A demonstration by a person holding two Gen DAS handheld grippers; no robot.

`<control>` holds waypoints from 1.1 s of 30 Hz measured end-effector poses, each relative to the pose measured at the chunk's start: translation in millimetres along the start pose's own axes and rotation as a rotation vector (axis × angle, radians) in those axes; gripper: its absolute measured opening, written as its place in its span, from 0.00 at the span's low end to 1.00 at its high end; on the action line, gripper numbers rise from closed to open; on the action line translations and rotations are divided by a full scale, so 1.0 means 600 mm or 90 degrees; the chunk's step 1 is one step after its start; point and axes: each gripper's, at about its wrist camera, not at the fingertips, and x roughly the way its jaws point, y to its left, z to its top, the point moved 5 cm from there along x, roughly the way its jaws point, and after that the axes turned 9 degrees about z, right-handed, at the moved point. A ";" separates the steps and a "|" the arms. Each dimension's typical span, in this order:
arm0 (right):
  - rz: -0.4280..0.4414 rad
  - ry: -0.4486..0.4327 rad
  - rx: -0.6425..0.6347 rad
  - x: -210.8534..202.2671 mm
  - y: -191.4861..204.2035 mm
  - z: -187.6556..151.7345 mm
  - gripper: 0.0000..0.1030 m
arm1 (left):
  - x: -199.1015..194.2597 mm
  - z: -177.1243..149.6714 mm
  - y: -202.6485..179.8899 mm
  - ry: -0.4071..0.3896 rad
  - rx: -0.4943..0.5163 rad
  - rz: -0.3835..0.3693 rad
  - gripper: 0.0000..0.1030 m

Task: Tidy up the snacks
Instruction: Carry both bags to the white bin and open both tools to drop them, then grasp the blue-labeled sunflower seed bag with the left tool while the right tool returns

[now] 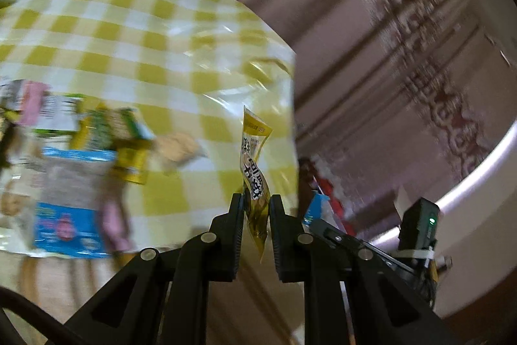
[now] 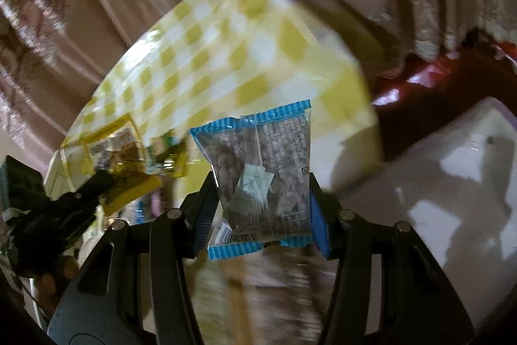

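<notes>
My left gripper (image 1: 256,202) is shut on a narrow yellow snack sachet (image 1: 253,164) that stands upright between the pads, held out past the right edge of the checked tablecloth (image 1: 129,31). Clamped between the jaws of my right gripper (image 2: 261,180) is a clear snack packet with blue edges (image 2: 258,164), held in the air short of the table's corner. In the right wrist view the left gripper (image 2: 97,183) appears at the left, carrying the yellow sachet (image 2: 132,193). Several other snack packets (image 1: 74,170) lie blurred on the cloth at the left.
A yellow-and-white checked tablecloth (image 2: 226,54) covers the table, its corner near both grippers. A white container with a pale purple rim (image 2: 452,189) stands at the lower right of the right wrist view, beside something red (image 2: 420,83). Curtains (image 1: 404,21) hang behind.
</notes>
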 end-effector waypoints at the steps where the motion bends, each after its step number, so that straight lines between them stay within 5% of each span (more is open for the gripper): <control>1: -0.015 -0.002 0.015 -0.009 -0.023 0.000 0.54 | 0.010 -0.004 -0.015 0.011 0.010 -0.007 0.16; 7: -0.069 -0.005 0.064 -0.045 -0.115 -0.010 0.54 | 0.081 -0.042 -0.101 0.097 0.076 -0.028 0.16; 17: -0.126 0.045 0.135 -0.038 -0.226 -0.058 0.54 | 0.186 -0.121 -0.176 0.251 0.161 0.027 0.17; 33: -0.130 0.070 0.134 -0.022 -0.231 -0.050 0.67 | 0.181 -0.116 -0.174 0.257 0.155 0.017 0.18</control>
